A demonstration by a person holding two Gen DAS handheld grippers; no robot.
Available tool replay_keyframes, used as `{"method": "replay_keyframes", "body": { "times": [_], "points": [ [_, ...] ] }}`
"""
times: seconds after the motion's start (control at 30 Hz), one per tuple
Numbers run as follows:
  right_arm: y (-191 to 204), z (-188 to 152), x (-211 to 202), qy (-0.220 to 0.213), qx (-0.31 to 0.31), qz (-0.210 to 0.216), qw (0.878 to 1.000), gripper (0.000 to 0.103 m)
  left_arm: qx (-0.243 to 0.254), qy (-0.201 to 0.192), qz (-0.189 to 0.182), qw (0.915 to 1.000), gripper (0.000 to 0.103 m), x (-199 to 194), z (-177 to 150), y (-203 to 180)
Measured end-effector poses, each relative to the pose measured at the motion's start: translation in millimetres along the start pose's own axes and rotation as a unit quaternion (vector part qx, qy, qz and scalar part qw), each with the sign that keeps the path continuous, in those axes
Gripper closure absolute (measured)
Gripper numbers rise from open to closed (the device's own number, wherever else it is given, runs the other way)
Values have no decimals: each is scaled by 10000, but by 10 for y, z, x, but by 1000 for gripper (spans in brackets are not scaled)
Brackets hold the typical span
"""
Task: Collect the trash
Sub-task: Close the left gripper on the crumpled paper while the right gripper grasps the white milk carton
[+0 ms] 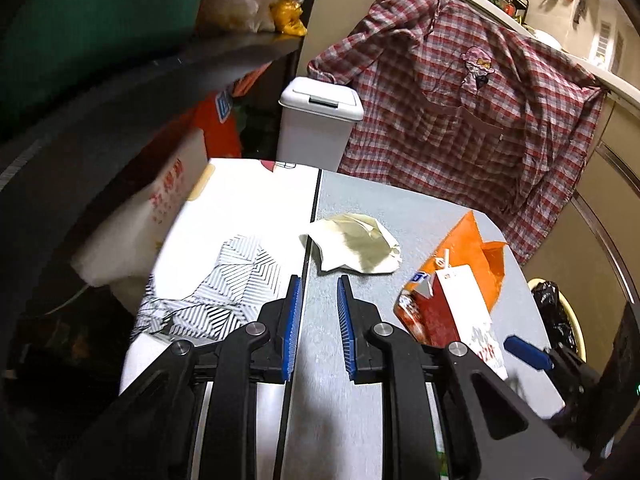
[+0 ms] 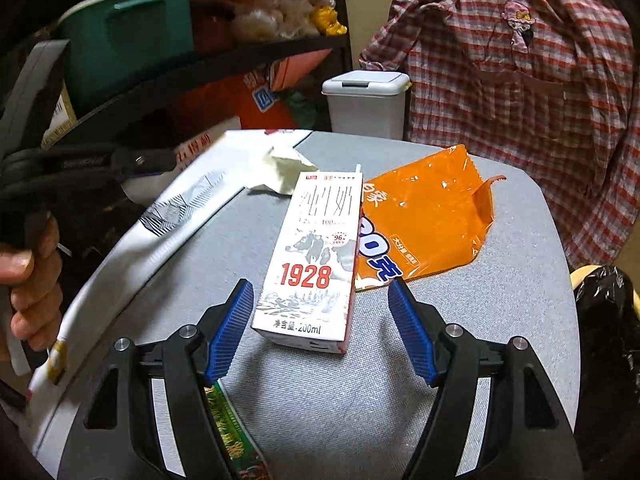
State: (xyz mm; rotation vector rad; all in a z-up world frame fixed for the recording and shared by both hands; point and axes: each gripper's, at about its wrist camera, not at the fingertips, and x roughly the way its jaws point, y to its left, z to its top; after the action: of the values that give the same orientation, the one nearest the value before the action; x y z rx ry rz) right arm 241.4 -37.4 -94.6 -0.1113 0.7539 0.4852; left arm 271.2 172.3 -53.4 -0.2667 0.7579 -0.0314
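Left wrist: my left gripper is narrowly parted, holding nothing, over the grey table; the crumpled cream paper wad lies just beyond it.

Right wrist: my right gripper is spread wide, pads flanking but not touching the white-and-red milk carton, which overlaps the orange plastic wrapper.

Red plaid shirt hanging off the counter edge, green bin up on a dark shelf, grey table partly under a white patterned cloth.
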Motion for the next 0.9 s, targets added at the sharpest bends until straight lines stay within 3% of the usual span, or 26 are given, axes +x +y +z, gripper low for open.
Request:
{"method": "replay_keyframes", "body": {
  "times": [0.13, 0.23, 0.53, 0.73, 0.9],
  "points": [
    [-1, -12, 5, 52, -111, -60, 9999, 35, -40, 86, -34, 9999, 85, 259, 25, 7],
    [15, -21, -2, 67, -170, -40, 9998, 52, -111, 151, -92, 9998, 85, 425, 52, 31],
    [-2, -15, -72, -33, -104, 15, 9999, 52, -177, 196, -230, 9994, 84, 753, 213, 54],
    [-31, 1, -119, -102, -94, 19, 9999, 52, -226, 519, -140, 9983, 84, 995, 170, 71],
    [-52, 26, -169, -157, -93, -15, 9998, 53, -50, 393, -129, 9991, 99, 920, 180, 37]
  ]
}}
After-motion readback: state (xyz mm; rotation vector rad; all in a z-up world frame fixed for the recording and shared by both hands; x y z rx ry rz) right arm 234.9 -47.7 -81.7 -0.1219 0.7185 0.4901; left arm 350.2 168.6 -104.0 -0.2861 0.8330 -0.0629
